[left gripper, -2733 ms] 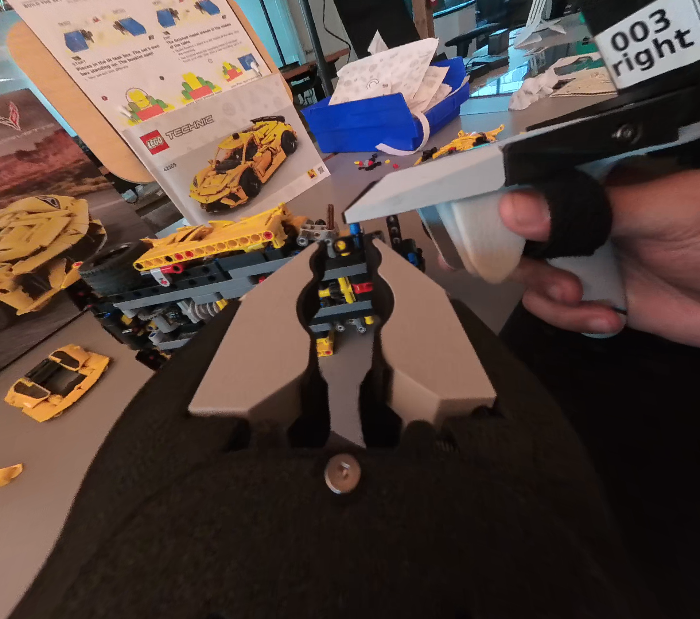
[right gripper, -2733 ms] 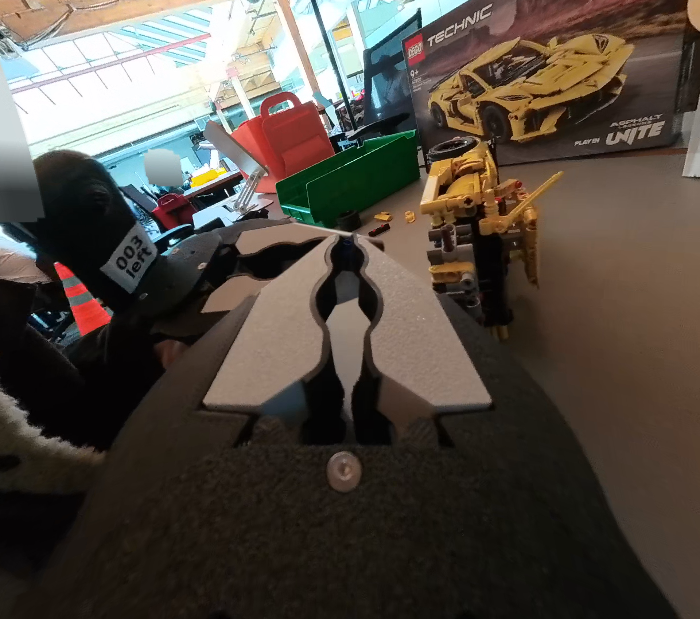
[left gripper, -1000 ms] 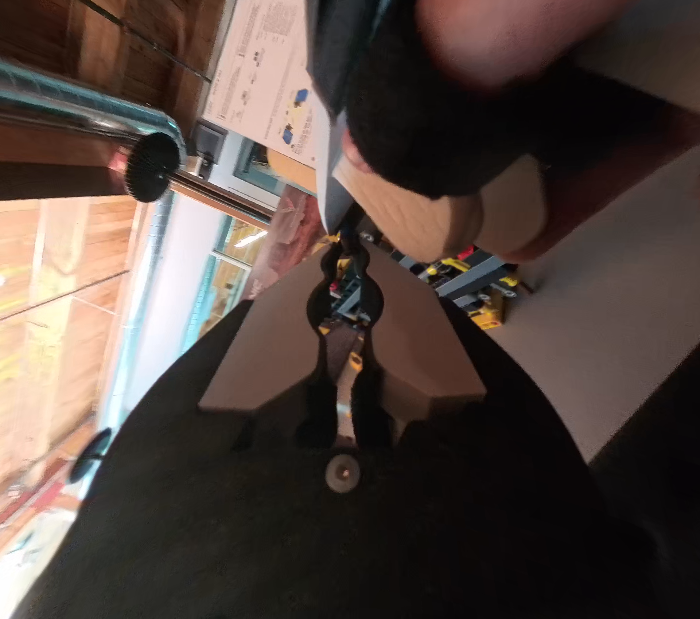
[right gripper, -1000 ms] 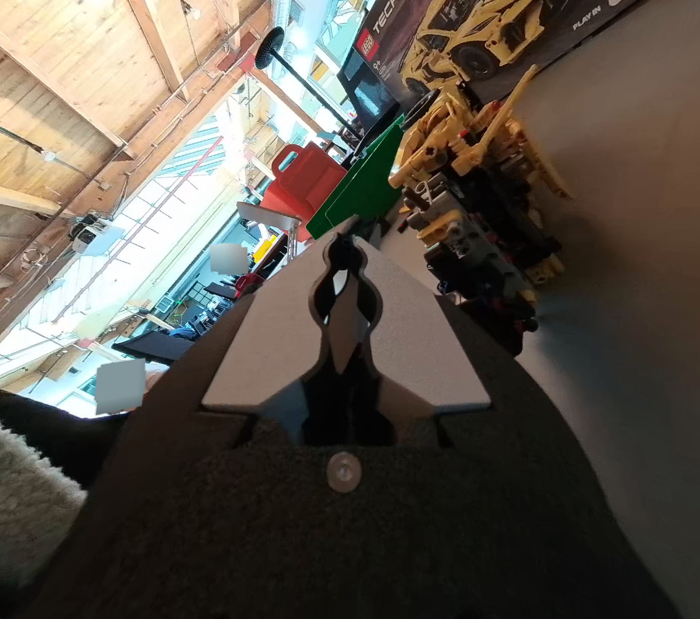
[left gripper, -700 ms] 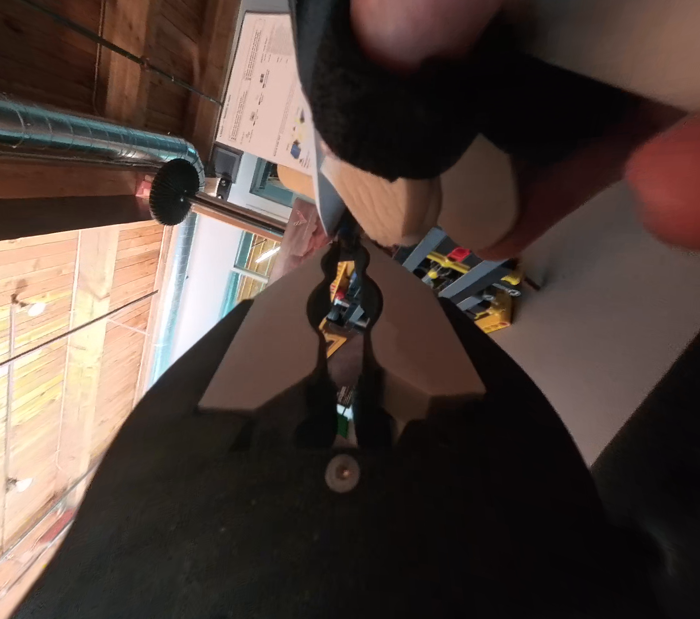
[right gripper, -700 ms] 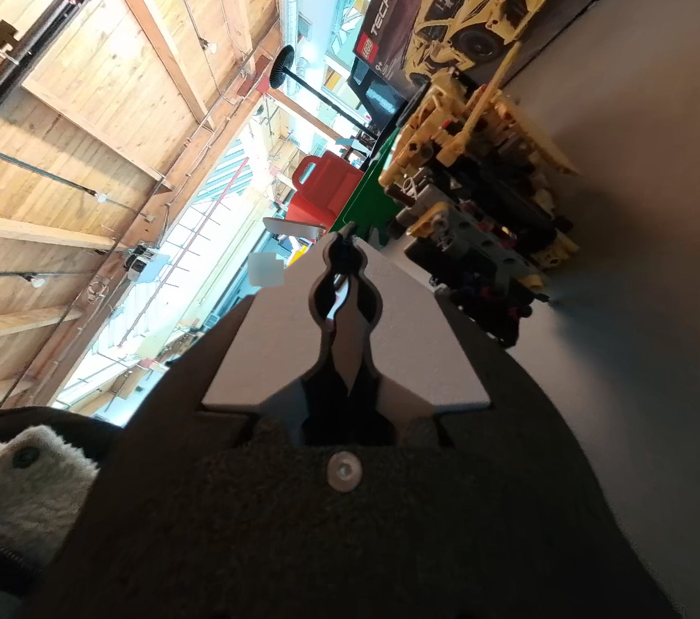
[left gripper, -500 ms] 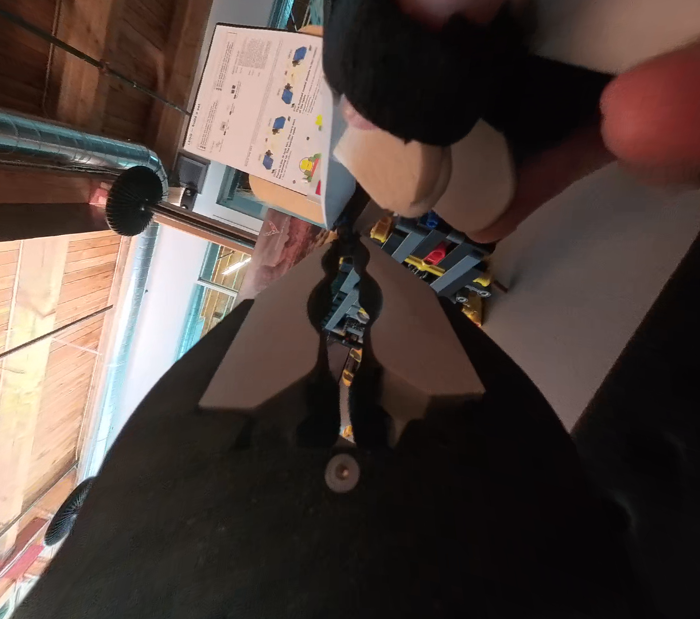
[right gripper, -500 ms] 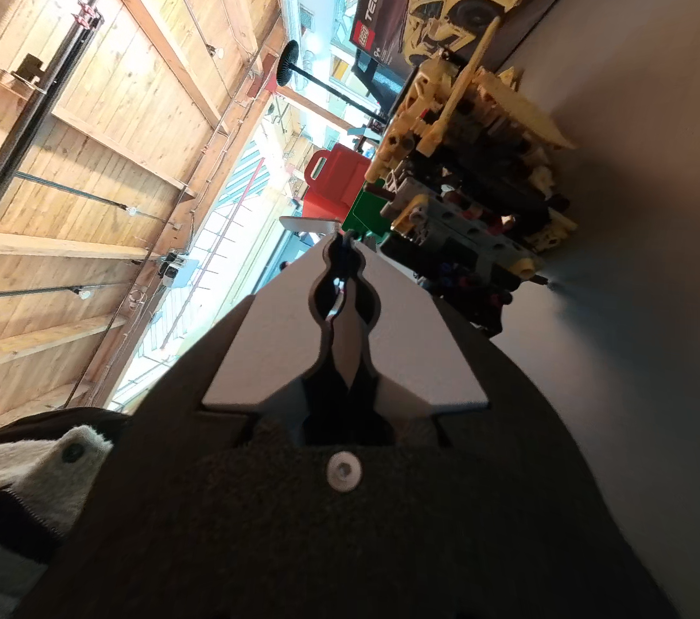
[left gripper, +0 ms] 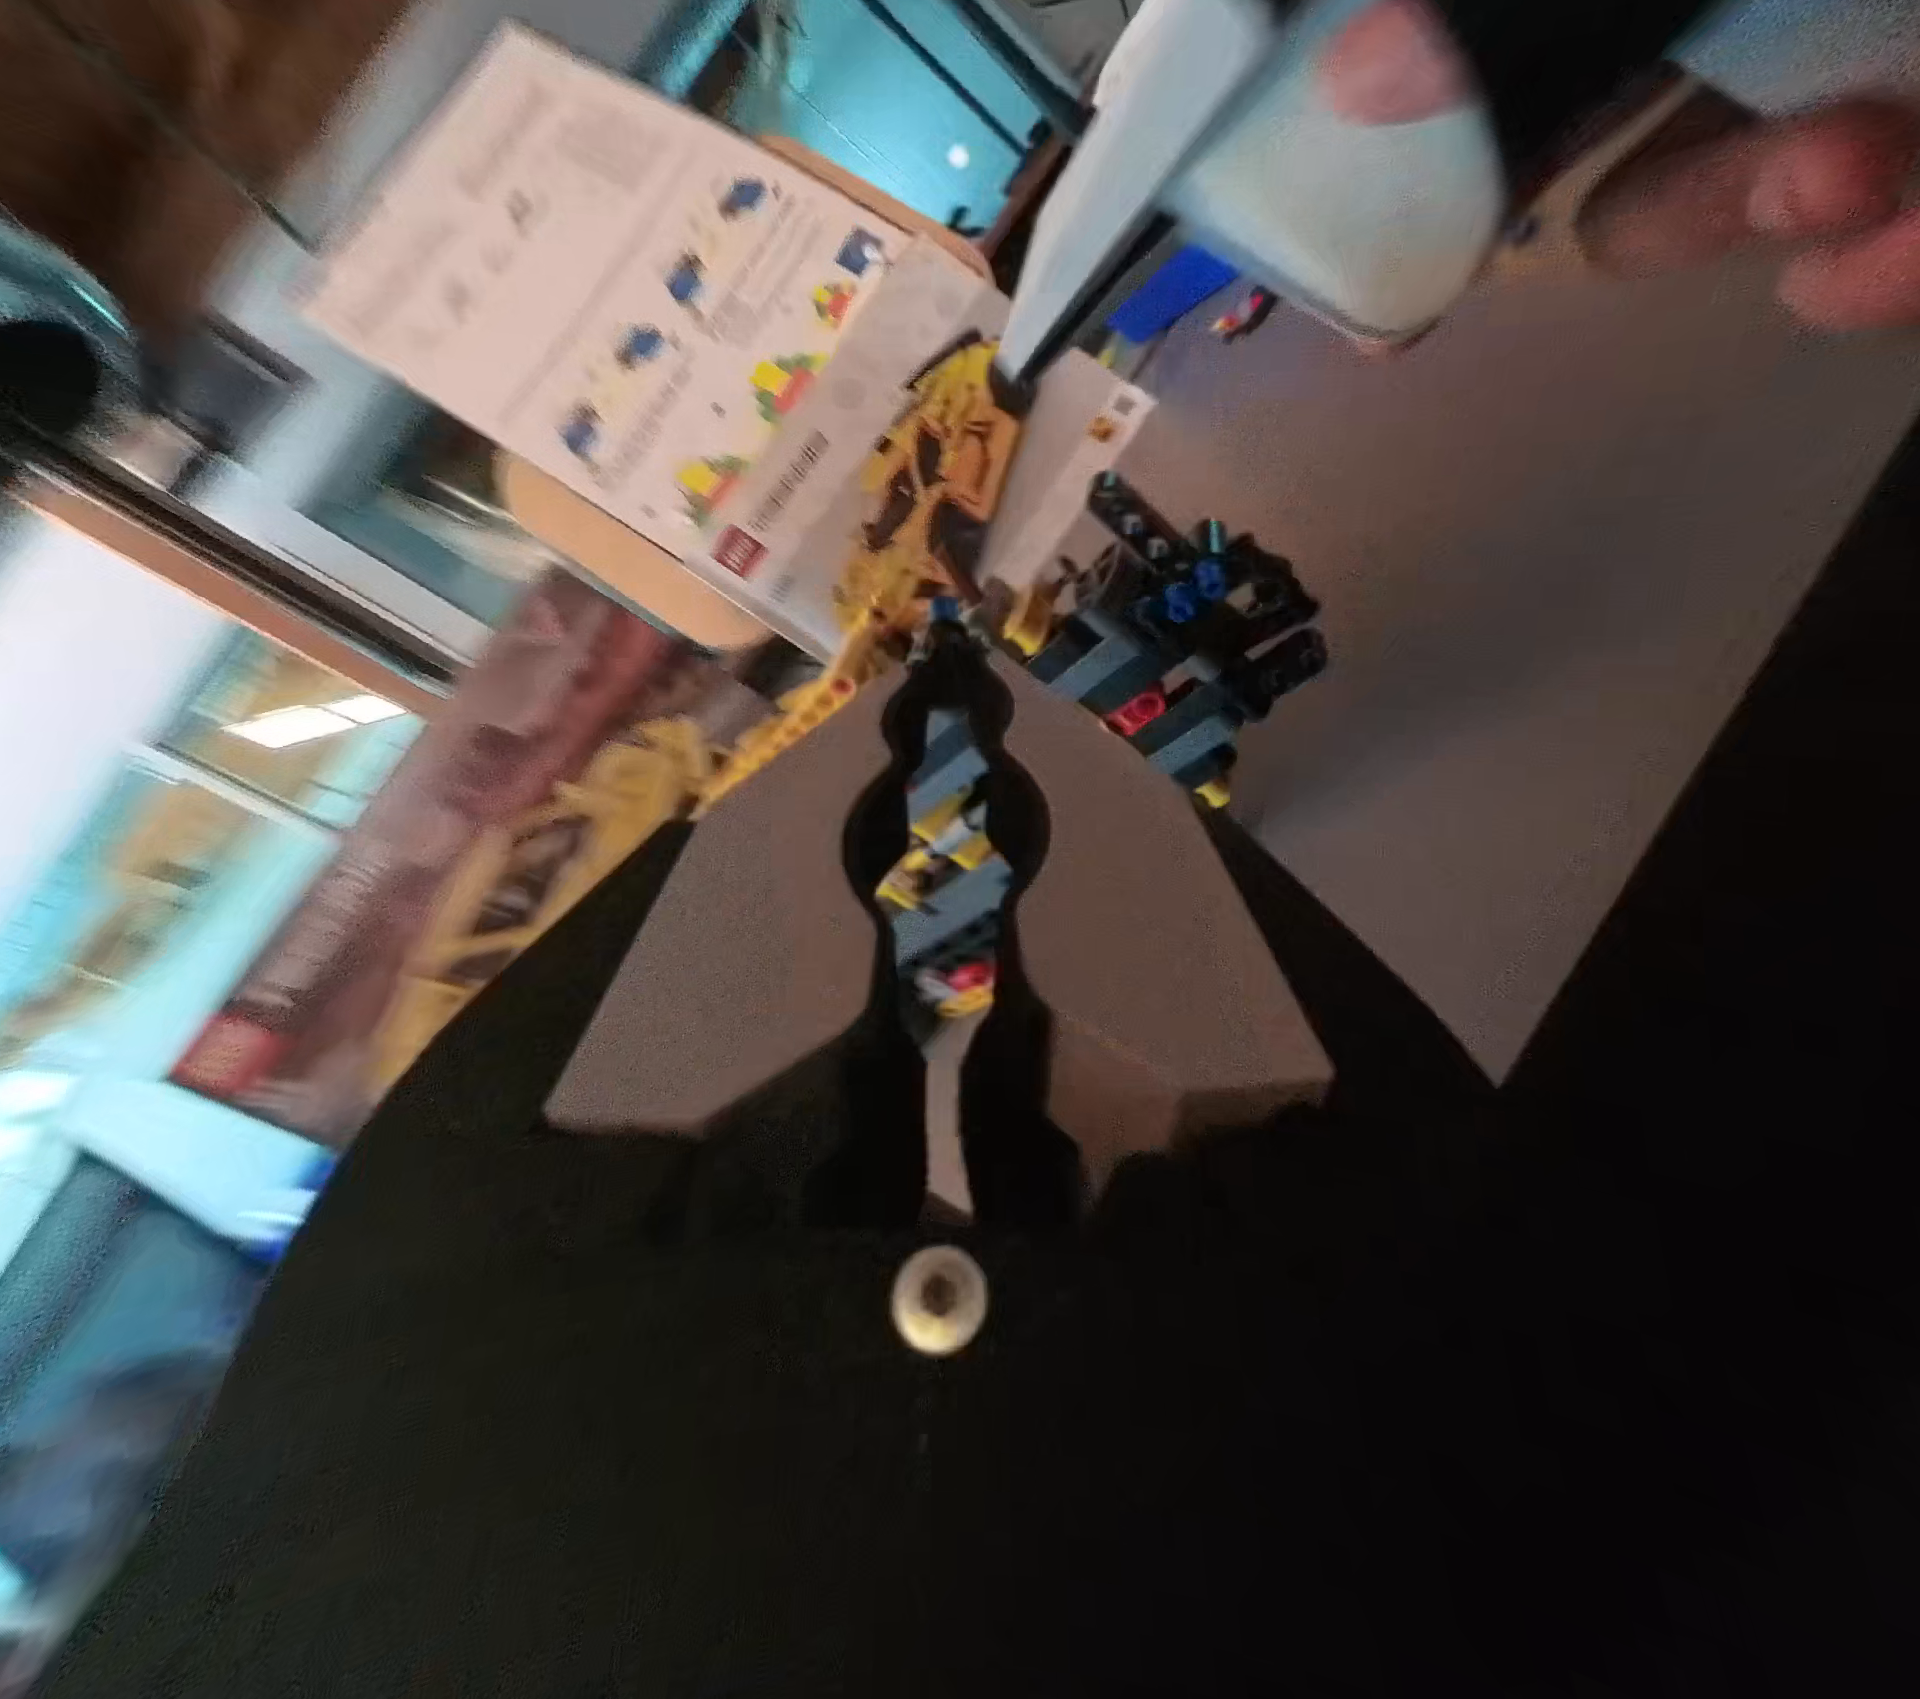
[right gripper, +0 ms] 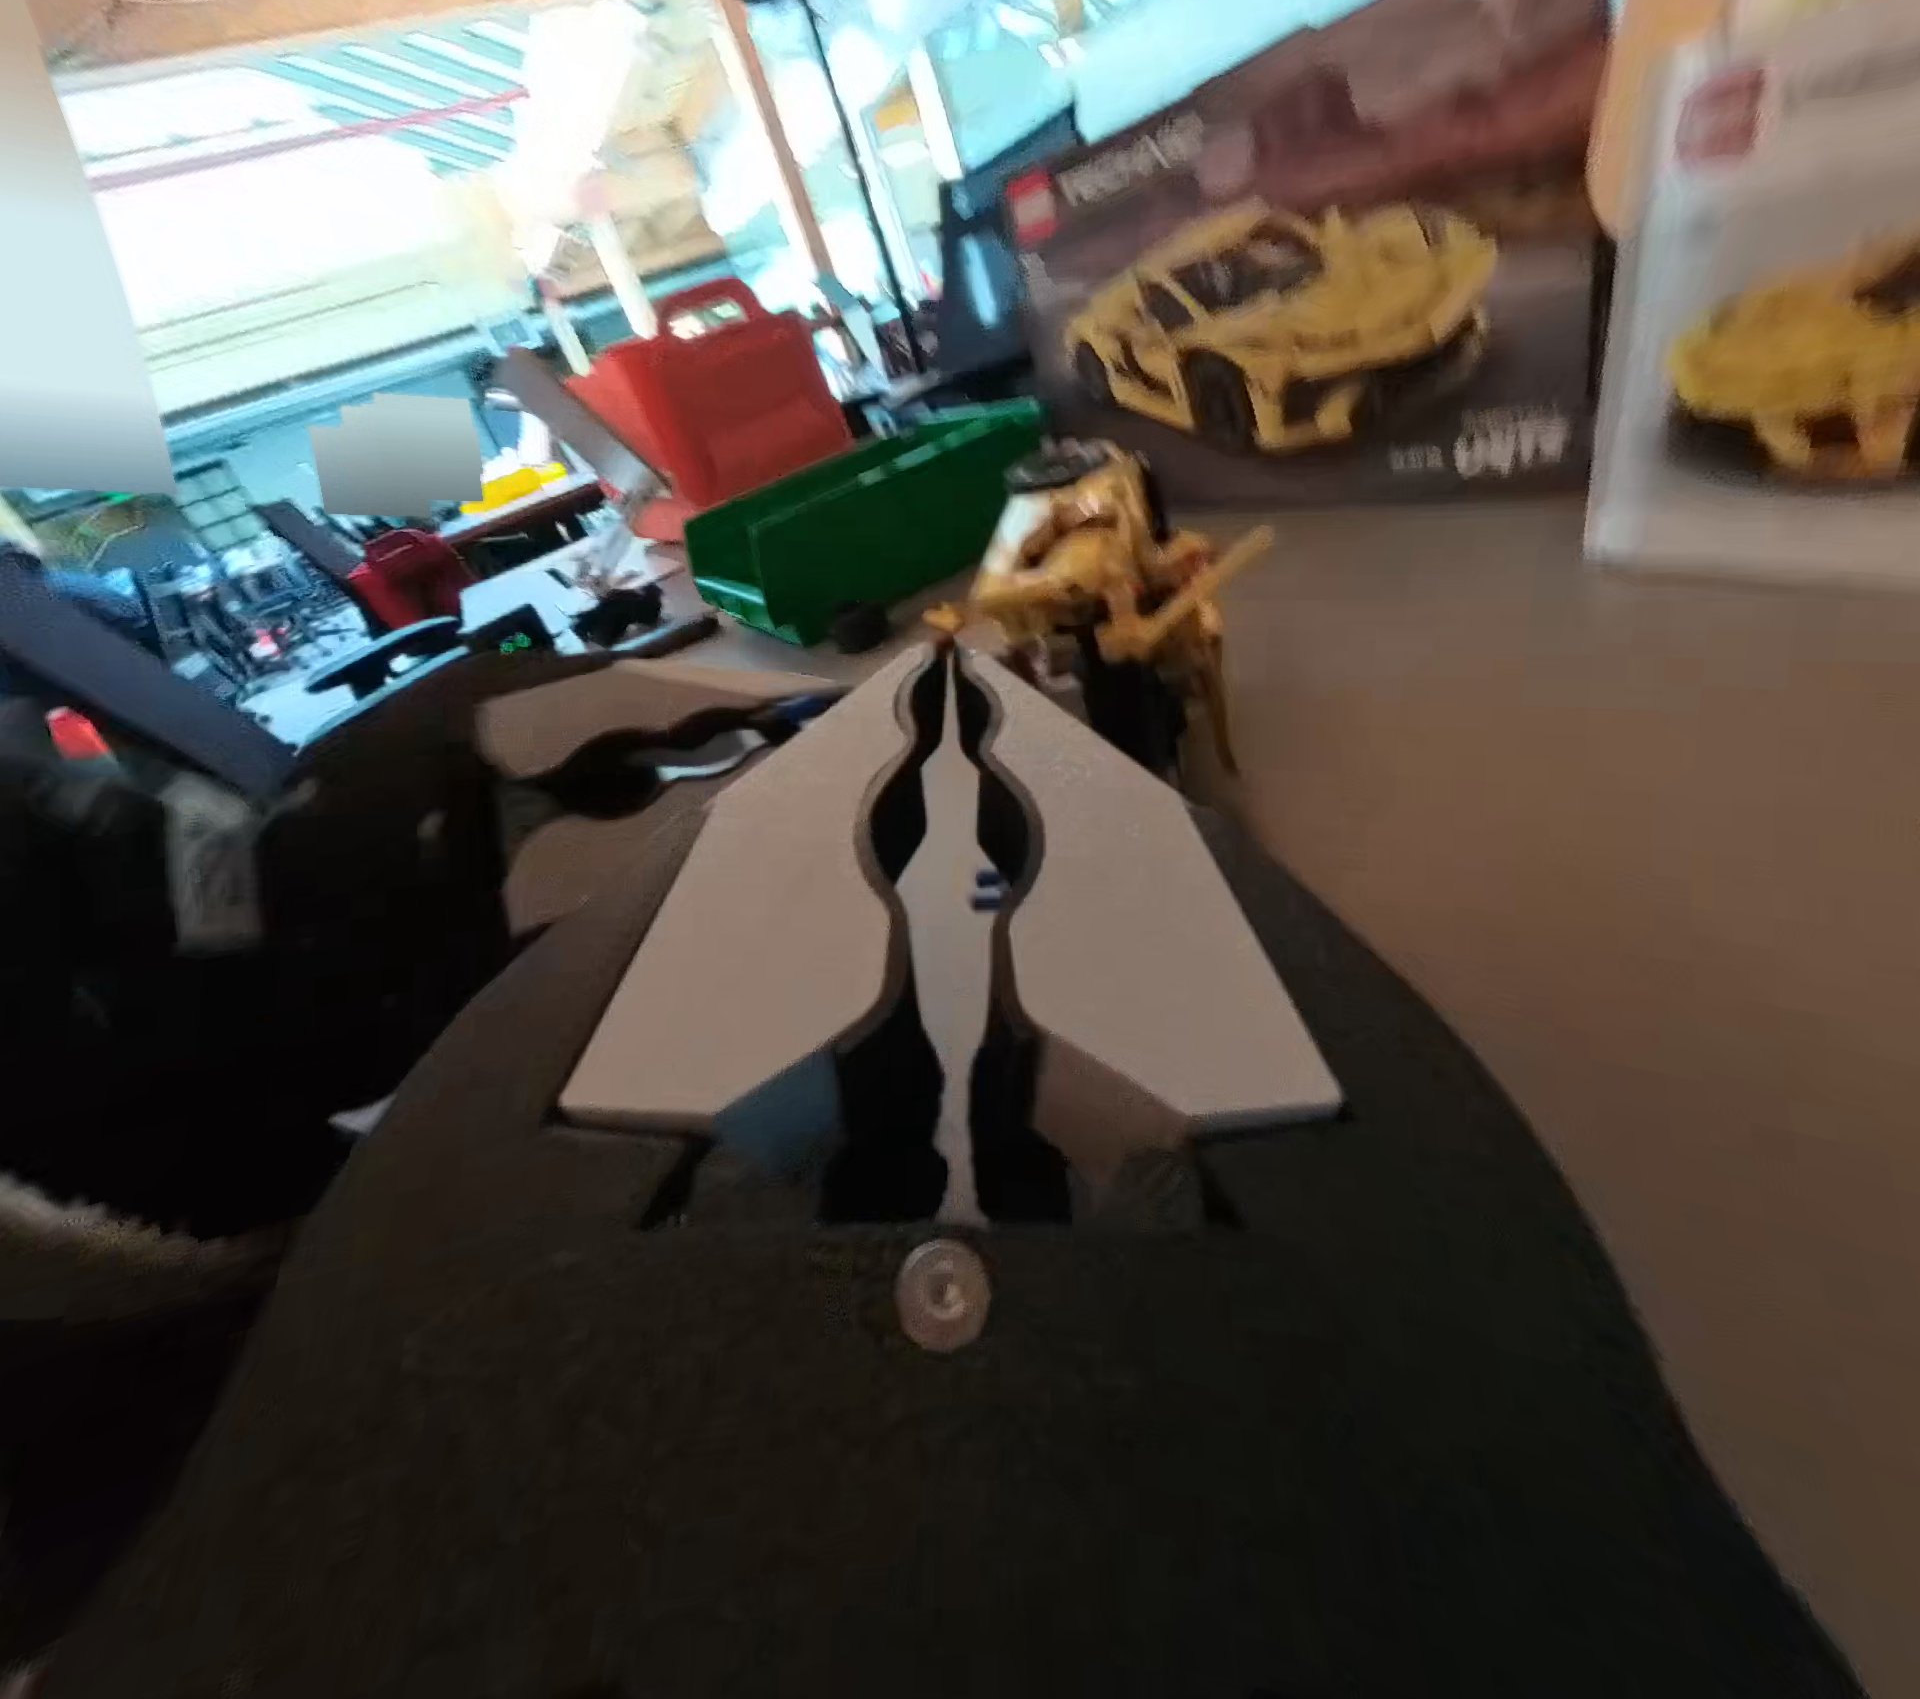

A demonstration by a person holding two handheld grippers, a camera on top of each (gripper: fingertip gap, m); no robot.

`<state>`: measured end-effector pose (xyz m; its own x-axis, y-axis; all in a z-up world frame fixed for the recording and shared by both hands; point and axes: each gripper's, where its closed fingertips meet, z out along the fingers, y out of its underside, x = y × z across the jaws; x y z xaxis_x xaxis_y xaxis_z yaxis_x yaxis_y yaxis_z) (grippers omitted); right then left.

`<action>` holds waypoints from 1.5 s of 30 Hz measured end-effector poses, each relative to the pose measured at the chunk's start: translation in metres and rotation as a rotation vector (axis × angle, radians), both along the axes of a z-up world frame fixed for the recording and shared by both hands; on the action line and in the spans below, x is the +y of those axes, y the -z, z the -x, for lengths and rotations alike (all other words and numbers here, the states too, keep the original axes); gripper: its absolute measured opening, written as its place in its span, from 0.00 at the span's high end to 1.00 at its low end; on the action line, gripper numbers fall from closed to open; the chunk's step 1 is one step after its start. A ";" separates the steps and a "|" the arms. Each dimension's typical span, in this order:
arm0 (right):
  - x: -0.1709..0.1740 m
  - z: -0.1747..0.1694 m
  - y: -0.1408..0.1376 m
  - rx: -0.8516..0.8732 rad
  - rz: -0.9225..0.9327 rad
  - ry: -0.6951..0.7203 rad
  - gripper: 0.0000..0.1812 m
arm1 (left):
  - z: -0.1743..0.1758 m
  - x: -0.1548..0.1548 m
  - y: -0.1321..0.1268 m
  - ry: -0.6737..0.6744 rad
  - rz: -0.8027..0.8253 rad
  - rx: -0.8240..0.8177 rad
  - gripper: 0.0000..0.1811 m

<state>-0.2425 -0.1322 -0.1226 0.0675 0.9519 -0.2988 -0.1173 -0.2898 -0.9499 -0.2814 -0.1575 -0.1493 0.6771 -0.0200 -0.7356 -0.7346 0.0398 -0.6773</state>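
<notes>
A half-built yellow and dark grey brick car model (left gripper: 1174,641) stands on the grey table (left gripper: 1558,610). My left gripper (left gripper: 945,652) is shut, with its tips right at the model's near edge beside a small blue piece. Blur hides whether it pinches anything. My right gripper (right gripper: 951,662) is shut with only a thin slit between the jaws, and points at the same model (right gripper: 1112,600) from a short way off. In the left wrist view the right gripper's grey fingers (left gripper: 1091,195) reach in from the top right, held by a hand (left gripper: 1829,215). The left gripper (right gripper: 644,735) shows low left in the right wrist view.
An open instruction booklet (left gripper: 665,319) stands behind the model and also shows in the right wrist view (right gripper: 1787,299). A printed car box (right gripper: 1320,278), a green bin (right gripper: 862,527) and a red container (right gripper: 717,402) stand at the back. A blue bin (left gripper: 1174,288) sits far off. The tips of one gripper are about 6 cm away from the tips of the other.
Both views have rolled back from a steep tilt, the right one to level. The model is now farther from the right gripper. Both grippers stay shut.
</notes>
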 end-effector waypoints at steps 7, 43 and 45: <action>-0.027 -0.001 -0.023 0.198 0.028 -0.218 0.80 | 0.018 -0.006 -0.023 0.492 0.249 -0.975 0.96; -0.059 0.022 0.007 -0.050 -0.173 -0.225 0.99 | 0.005 -0.017 -0.015 0.604 0.427 -1.140 0.96; -0.059 0.021 0.006 -0.039 -0.167 -0.225 0.99 | 0.005 -0.016 -0.015 0.605 0.429 -1.145 0.96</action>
